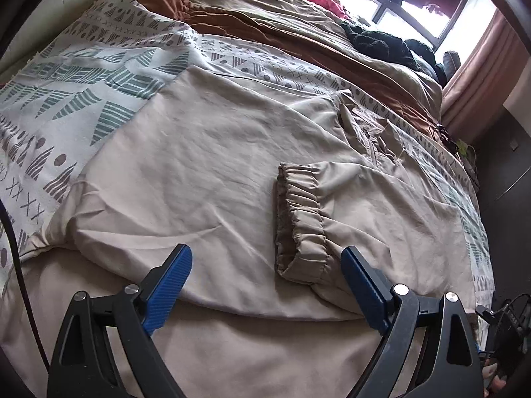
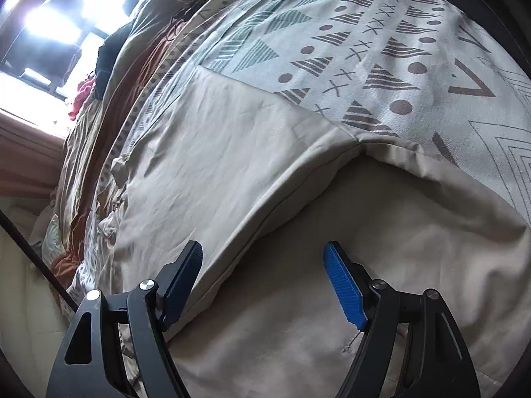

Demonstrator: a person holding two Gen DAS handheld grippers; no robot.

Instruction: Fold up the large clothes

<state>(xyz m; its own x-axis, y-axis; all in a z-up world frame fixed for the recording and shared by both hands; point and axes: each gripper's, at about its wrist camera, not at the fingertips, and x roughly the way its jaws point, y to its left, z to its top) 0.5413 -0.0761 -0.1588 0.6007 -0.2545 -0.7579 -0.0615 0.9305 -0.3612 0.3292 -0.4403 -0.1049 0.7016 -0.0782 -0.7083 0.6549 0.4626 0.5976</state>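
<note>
A large beige jacket (image 1: 212, 152) lies spread flat on the bed. One sleeve is folded across its body, and its gathered elastic cuff (image 1: 298, 219) lies near the front. The collar and zip (image 1: 371, 139) are to the right. My left gripper (image 1: 267, 258) is open and empty, just above the jacket's near edge beside the cuff. In the right wrist view the same jacket (image 2: 212, 152) fills the middle, with its hem edge (image 2: 265, 212) running diagonally. My right gripper (image 2: 262, 258) is open and empty over that hem edge.
A patterned white bedspread (image 1: 83, 76) with grey and green triangles lies under the jacket. A brown and tan duvet (image 1: 298, 43) and dark and red clothes (image 1: 381, 39) lie at the far side by the window (image 1: 415, 6). A beige sheet (image 2: 365, 265) covers the near bed edge.
</note>
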